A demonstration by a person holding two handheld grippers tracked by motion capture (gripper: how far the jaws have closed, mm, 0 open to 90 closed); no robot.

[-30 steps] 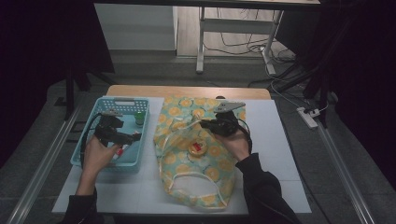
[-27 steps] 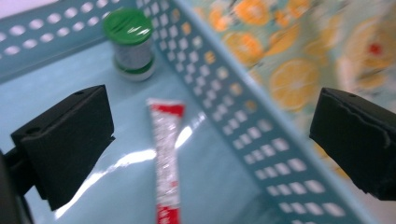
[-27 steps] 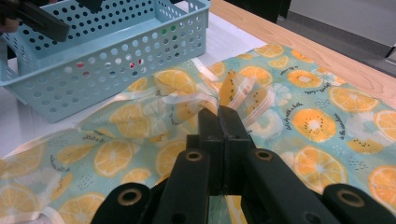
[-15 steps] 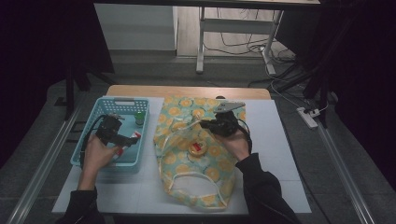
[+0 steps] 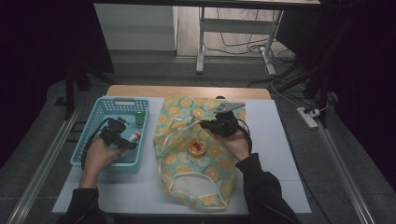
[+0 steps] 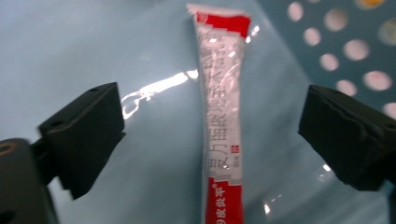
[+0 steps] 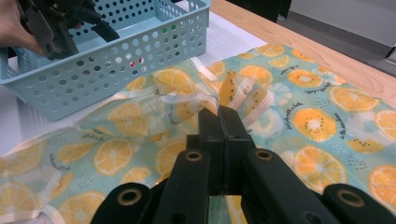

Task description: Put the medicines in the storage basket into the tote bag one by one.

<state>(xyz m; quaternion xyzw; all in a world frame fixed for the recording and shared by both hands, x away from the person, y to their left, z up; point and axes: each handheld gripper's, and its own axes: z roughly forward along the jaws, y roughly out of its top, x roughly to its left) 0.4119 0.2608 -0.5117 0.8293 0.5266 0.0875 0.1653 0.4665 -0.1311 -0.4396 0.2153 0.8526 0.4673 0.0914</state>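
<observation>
High view: I see my left gripper (image 5: pixel 125 142) low inside the blue basket (image 5: pixel 83 150), which sits near the left edge of the white table (image 5: pixel 280 154). A red and white tube (image 5: pixel 134 136) lies on the basket floor just past the gripper, close to the basket's right wall, with a small green-capped bottle (image 5: pixel 139 118) beyond it toward the far right corner. From here I cannot make out how wide the left jaws stand. My right gripper (image 5: pixel 215 125) rests over the far part of the orange-print cloth bag (image 5: pixel 205 175) spread across the middle of the table, with a small red and yellow thing (image 5: pixel 195 148) lying on the bag; I cannot tell what it is. The bag's white handle (image 5: pixel 194 182) loops near the near edge.

Left gripper view: the jaws stand spread on either side of the tube (image 6: pixel 223 121), neither pad touching it, though they have just been closing. The tube lies lengthwise between them on the basket floor, its lower end cut off by the frame, its print blurred.

Right gripper view: my jaws are pressed together on a fold of the bag (image 7: pixel 299 116), pinching the cloth where it bunches with a white strap (image 7: pixel 182 99). The basket (image 7: pixel 116 60) stands beyond, with the left gripper (image 7: pixel 100 29) inside it, partly cut off.
</observation>
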